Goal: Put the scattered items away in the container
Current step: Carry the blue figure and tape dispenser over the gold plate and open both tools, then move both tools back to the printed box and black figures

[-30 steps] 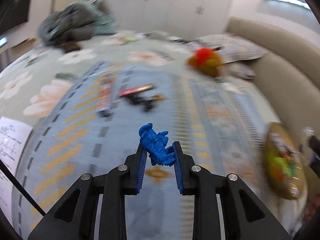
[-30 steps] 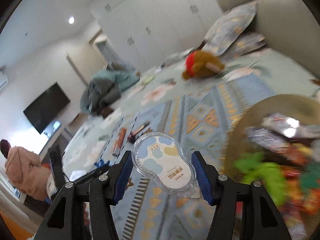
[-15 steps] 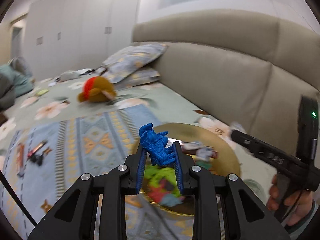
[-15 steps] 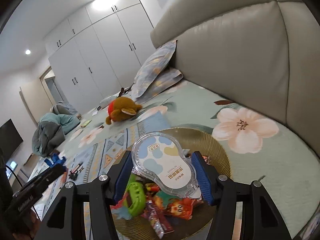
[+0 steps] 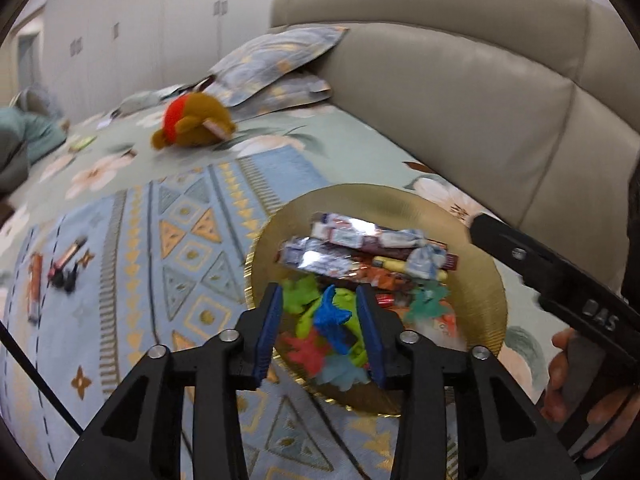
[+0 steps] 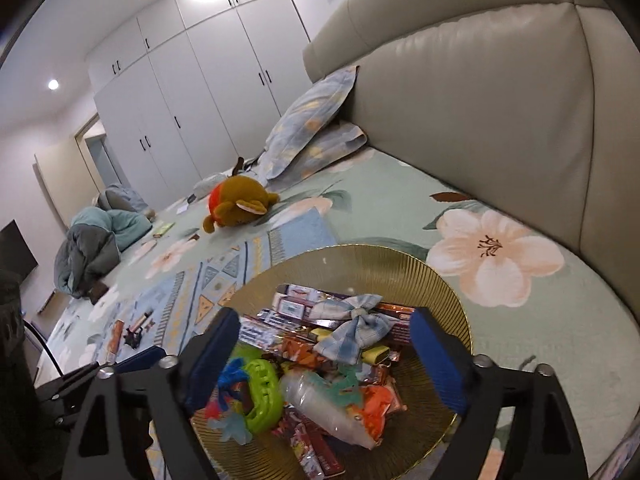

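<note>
One gold bowl [image 6: 400, 268] of mixed items, one plaid bow [image 6: 352, 330], one green ring [image 6: 262, 394], one blue figure [image 5: 334, 320], one plush toy [image 6: 236, 202], two pillows [image 6: 316, 128], two grippers [image 5: 320, 320] [image 6: 324, 364].

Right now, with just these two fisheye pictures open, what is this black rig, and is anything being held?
No robot here: a person carries a handheld gripper in each hand, each with a camera looking along its jaws. One picture comes from the left gripper, the other from the right gripper. Both hang over a gold bowl of toys and snack packets on a patterned blanket. Both pairs of jaws stand open and grip nothing; a blue toy figure sits loose between the left ones. Some small items lie on the blanket, with a plush toy farther off.
</note>
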Demonstrator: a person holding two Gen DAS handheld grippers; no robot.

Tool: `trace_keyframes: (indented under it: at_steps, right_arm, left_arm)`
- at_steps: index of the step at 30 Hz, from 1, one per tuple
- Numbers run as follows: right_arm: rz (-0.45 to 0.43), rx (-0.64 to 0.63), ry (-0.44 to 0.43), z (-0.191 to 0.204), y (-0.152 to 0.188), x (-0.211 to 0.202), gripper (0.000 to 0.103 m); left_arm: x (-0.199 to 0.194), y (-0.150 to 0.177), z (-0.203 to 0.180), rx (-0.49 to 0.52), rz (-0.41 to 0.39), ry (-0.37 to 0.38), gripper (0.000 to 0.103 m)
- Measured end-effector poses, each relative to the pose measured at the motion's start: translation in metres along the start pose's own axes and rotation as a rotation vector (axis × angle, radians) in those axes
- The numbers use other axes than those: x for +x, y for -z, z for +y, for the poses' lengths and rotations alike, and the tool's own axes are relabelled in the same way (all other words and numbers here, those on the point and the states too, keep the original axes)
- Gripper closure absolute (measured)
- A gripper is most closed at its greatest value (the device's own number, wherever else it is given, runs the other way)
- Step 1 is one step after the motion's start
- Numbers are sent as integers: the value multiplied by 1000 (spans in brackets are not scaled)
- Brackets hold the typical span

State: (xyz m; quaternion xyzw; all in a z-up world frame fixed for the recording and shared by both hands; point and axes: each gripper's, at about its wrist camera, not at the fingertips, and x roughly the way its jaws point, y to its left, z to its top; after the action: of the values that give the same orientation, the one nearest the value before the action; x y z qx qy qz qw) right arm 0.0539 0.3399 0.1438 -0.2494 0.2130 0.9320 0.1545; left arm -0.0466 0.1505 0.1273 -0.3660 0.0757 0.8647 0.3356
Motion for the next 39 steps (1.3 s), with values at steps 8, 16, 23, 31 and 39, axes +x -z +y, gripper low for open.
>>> trace_keyframes:
  at_steps: [8, 16, 23, 31, 39]
  right_arm:
    - [53, 46, -141, 41, 6, 11, 11]
    - [124, -93, -441, 162, 27, 40, 8]
    - [194, -225, -397, 245, 42, 138, 8]
    - [421, -560, -336, 333, 97, 278, 17]
    - [405, -699, -254, 359, 120, 315, 23]
  left_arm:
    - [-12, 17, 67, -121, -11, -75, 44]
    - [-34, 62, 209, -531, -75, -241, 44]
    - [-15, 68, 296, -583, -64, -491, 44]
    - [37, 79, 355, -658, 34, -607, 44]
    - [49, 72, 373, -687, 15, -672, 44]
